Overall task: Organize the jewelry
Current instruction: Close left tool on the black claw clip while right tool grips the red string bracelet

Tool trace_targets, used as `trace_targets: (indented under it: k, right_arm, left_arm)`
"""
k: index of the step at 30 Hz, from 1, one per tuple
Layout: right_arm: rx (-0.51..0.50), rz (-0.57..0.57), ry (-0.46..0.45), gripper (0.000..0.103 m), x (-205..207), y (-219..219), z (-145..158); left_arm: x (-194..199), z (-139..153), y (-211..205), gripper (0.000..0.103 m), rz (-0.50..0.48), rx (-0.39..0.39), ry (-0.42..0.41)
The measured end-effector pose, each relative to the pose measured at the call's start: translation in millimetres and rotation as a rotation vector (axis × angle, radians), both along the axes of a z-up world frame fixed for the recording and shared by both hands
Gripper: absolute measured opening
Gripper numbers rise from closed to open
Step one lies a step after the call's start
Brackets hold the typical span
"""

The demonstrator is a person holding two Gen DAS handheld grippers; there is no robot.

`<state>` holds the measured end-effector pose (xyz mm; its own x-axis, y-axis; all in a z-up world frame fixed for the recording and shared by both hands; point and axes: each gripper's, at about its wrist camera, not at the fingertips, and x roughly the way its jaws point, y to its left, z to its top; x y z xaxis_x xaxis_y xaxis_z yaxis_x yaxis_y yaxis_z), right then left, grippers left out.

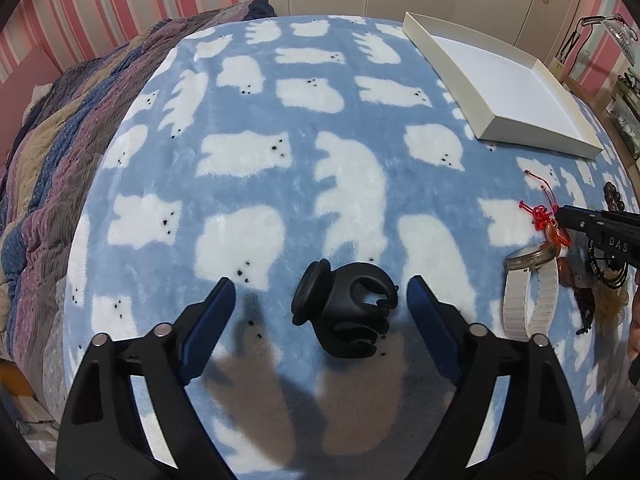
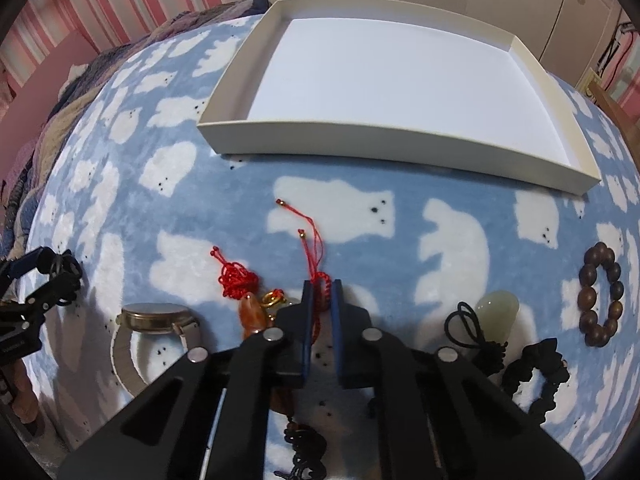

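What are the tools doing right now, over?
Left tool open around black hair claw, not gripping. Right tool shut on red cord bracelet. White tray ahead, path clear.

Left gripper (image 1: pixel 321 294) held low over the bed, jaws spread wide, blue-padded fingers (image 1: pixel 212 312) well apart on either side of a black hair claw (image 1: pixel 346 314), touching neither side of it. Right gripper (image 2: pixel 321 292) lowered at the right, jaws drawn close with only a narrow gap, pinched on a red cord bracelet (image 2: pixel 320 284) at the fingertips. Both pointed toward the far side.
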<state>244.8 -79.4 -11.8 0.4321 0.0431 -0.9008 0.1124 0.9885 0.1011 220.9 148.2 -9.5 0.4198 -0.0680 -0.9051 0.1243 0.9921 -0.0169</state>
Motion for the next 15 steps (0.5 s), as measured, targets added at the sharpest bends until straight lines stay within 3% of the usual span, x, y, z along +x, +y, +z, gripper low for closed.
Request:
trace_targets:
  k: [6, 15]
  right_arm:
    - [-0.013, 0.003, -0.018, 0.005, -4.0, -1.0, 3.0]
    - [0.003, 0.01, -0.044, 0.004, -6.0, -6.5, 10.5]
  left_arm:
    - [4.6, -10.1, -3.3, 0.069, -0.003, -0.005, 0.038]
    - [4.3, -8.3, -19.7, 0.048, -0.012, 0.039, 0.024]
